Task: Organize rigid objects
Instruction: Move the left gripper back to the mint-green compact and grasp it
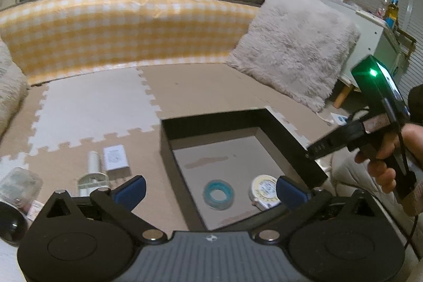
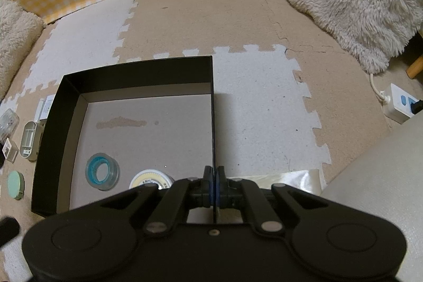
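While the yellow checked cushion wall (image 1: 127,28) runs along the far side and a shaggy pillow (image 1: 293,46) leans at its right end, the floor mat (image 2: 264,102) of beige and white puzzle tiles carries a shallow black box (image 2: 71,86) with a grey bottom. Inside the box, near its front edge, lie a clear roll with a blue core (image 2: 102,171) and, just to its right, a round cream tin (image 1: 264,190); the two are close but apart. Left tool (image 1: 208,188) hangs over the box's near end with its blue pads wide apart, nothing between them, the roll and tin showing in the gap below. Right tool (image 2: 213,183) has its pads pressed together on the box's thin right wall, clamped on the black box at the near right corner; in the left wrist view a hand (image 1: 386,163) holds that tool's handle. Outside the box on its left, on the mat: a white rectangular adapter (image 1: 115,159), a white open-shell housing (image 2: 30,140), a clear plastic case (image 2: 8,123), a small green round disc (image 2: 15,184). A white power strip (image 2: 399,105) lies far right by the pillow.
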`<state>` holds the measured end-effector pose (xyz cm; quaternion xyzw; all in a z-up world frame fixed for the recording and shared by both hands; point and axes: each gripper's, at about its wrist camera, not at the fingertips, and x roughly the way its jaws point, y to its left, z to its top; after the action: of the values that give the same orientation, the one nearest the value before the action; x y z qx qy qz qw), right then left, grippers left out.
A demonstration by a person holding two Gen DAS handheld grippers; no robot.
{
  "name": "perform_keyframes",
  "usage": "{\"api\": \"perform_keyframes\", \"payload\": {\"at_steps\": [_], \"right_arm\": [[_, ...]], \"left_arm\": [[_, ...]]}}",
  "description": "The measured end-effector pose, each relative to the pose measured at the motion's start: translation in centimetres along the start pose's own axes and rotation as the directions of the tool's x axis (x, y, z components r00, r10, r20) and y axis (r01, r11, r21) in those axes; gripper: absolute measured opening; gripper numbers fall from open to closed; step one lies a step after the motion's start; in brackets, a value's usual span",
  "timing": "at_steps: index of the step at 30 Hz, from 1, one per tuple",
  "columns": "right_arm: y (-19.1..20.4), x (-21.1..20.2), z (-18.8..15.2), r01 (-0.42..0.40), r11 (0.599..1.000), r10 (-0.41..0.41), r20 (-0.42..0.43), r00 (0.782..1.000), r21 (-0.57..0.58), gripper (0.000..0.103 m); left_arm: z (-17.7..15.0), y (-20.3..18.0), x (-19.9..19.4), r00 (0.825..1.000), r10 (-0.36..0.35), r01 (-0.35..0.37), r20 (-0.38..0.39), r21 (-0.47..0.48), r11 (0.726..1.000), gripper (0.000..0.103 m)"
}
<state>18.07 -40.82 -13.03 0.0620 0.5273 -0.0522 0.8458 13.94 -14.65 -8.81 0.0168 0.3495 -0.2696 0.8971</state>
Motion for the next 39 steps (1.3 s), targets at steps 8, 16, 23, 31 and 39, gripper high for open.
{"api": "perform_keyframes", "payload": {"at_steps": [8, 16, 23, 31, 39], "right_arm": [[0.0, 0.0, 0.0, -0.002, 1.000, 0.002, 0.002, 1.000, -0.002, 0.003], [0.0, 0.0, 0.0, -0.003, 1.000, 0.003, 0.002, 1.000, -0.002, 0.002], [0.0, 0.0, 0.0, -0.003, 1.000, 0.003, 0.001, 1.000, -0.001, 0.002], [0.0, 0.0, 0.0, -0.003, 1.000, 0.003, 0.001, 1.000, 0.000, 0.002], [0.0, 0.0, 0.0, -0.003, 1.000, 0.003, 0.000, 1.000, 0.001, 0.002]], "left_arm": [[1.0, 3.6, -1.8, 0.993, 0.115, -0.114, 0.017, -0.066, 0.991, 0.103], [-0.1, 8.0, -2.0, 0.965, 0.255, -0.261, -0.060, -0.187, 0.947, 0.103], [-2.4, 10.7, -0.8, 0.931, 0.315, -0.353, -0.185, -0.233, 0.906, 0.094], [-4.4, 10.9, 1.0, 0.898, 0.342, -0.399, -0.276, -0.186, 0.898, 0.075], [-5.2, 11.1, 1.9, 0.894, 0.322, -0.395, -0.312, -0.208, 0.895, 0.058]]}}
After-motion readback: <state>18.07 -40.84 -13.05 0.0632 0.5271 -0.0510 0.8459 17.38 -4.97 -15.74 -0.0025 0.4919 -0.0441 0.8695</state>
